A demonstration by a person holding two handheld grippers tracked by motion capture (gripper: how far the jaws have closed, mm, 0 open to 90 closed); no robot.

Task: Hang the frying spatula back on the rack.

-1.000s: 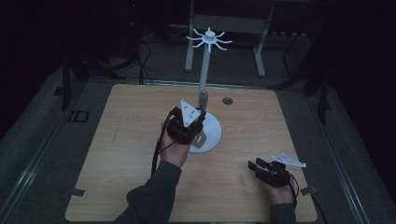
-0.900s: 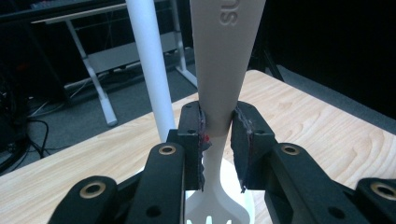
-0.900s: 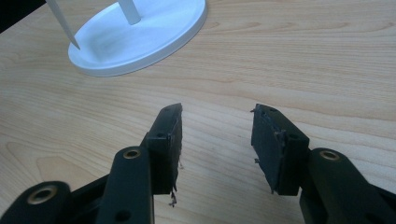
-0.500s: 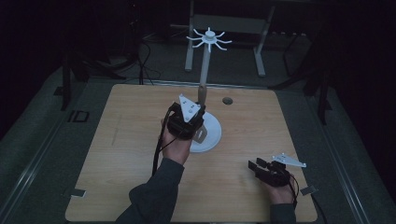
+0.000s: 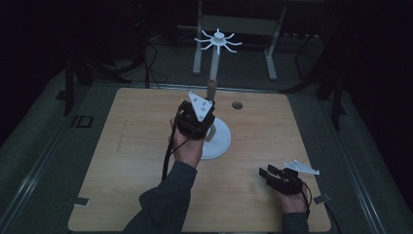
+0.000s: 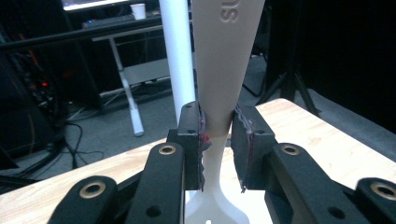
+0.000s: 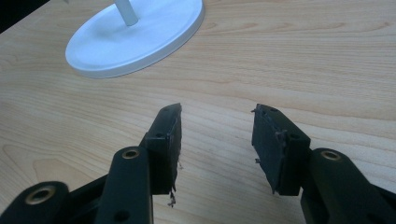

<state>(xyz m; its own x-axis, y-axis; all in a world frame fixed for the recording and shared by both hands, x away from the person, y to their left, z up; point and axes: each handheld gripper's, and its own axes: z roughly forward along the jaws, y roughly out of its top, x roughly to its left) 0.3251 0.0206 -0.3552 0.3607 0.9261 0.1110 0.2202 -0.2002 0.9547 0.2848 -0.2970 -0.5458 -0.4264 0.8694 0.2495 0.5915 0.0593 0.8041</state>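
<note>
Left gripper (image 6: 217,140) clenched on utensil handle (image 6: 224,56) beside stand pole (image 6: 177,51); could slip, topple stand. Right gripper (image 7: 217,140) released near worktop's near right corner.

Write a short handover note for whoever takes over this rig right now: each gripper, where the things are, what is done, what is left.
Left gripper: shut on the beige utensil, held upright beside the white pole of the hook stand.
Right gripper: open, holding nothing, low over the table at the near right.
Done: utensil picked up and raised.
Left: probably hanging it on the stand's top hooks; not yet hung.
</note>
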